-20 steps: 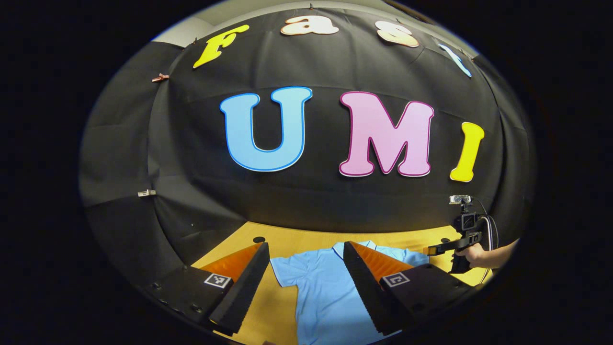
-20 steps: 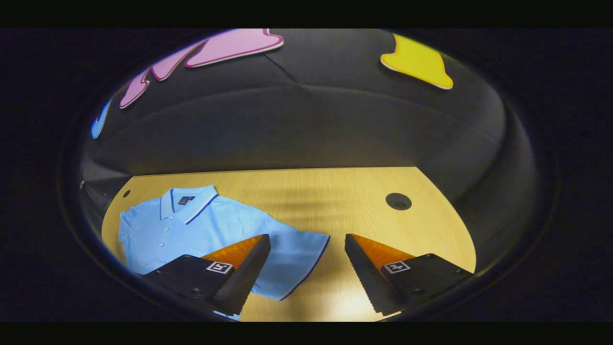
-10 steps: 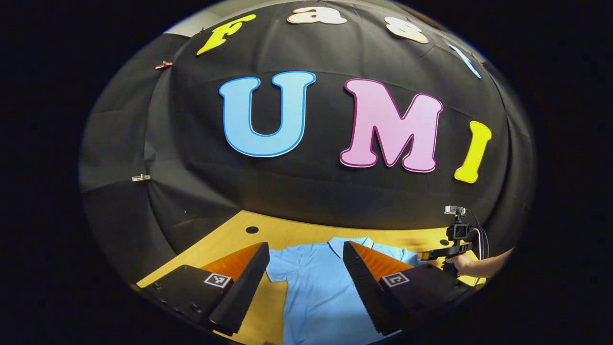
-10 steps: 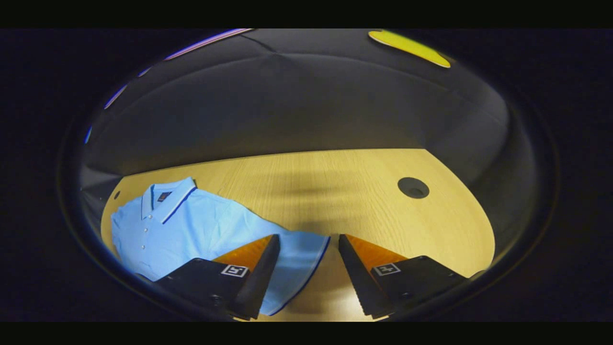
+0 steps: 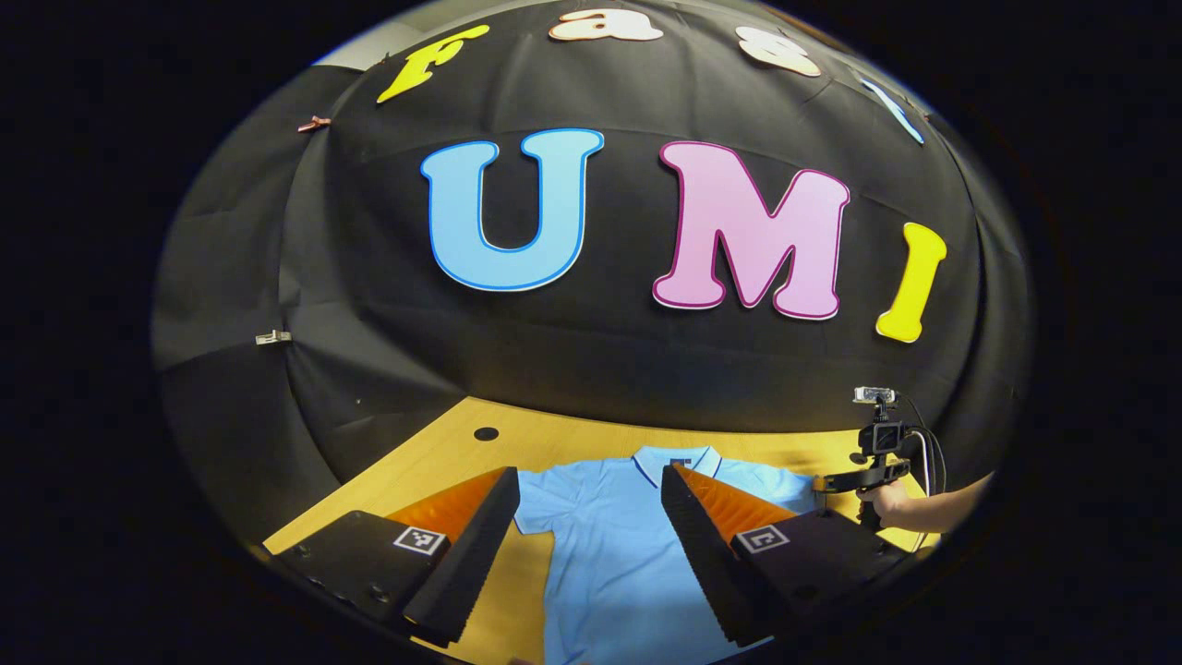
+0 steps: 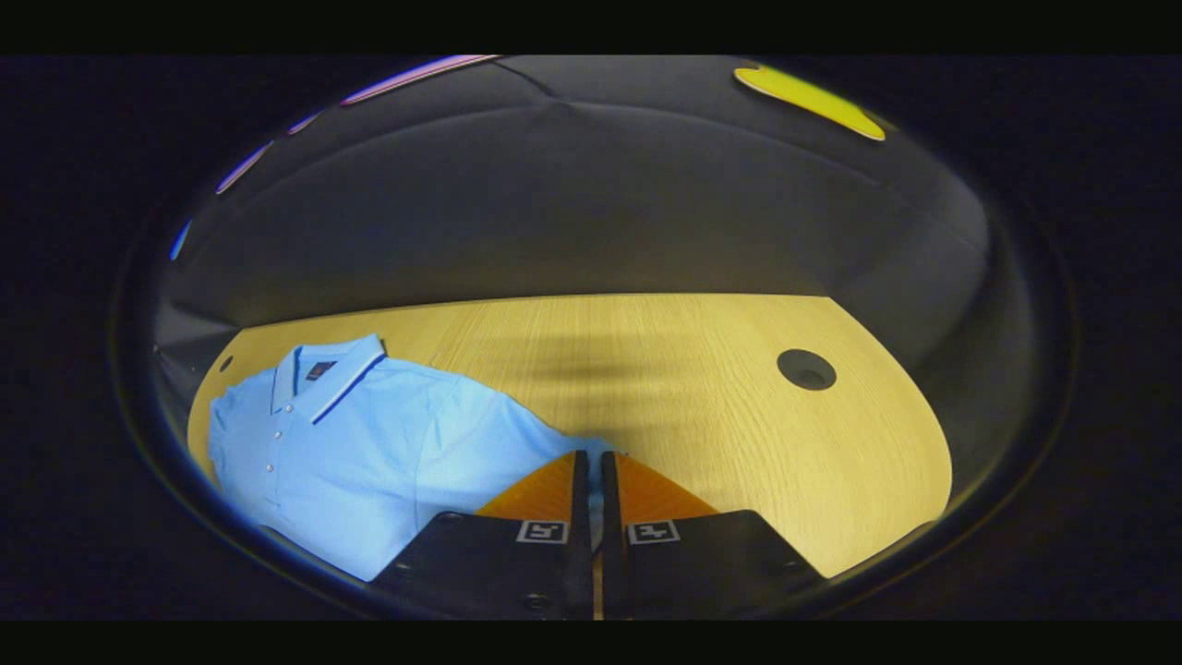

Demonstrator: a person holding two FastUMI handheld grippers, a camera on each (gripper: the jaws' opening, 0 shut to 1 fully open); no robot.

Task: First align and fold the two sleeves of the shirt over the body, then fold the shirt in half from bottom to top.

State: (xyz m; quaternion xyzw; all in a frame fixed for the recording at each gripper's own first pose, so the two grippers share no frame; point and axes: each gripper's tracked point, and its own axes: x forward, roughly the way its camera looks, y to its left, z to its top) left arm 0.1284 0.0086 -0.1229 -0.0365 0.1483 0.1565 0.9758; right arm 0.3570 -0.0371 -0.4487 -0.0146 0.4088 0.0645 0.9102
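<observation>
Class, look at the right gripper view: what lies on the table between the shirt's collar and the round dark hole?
Bare wood. In the right gripper view, nothing sits on the yellow wooden table between the light blue polo shirt's collar and the round dark hole.

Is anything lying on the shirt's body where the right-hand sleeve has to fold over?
Nothing visible does. The shirt lies flat on the table, front bare. The right gripper is shut on the sleeve.

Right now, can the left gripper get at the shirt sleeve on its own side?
Probably yes. The left gripper is open above the shirt, and that sleeve lies flat on the table between its fingers, with nothing over it.
</observation>
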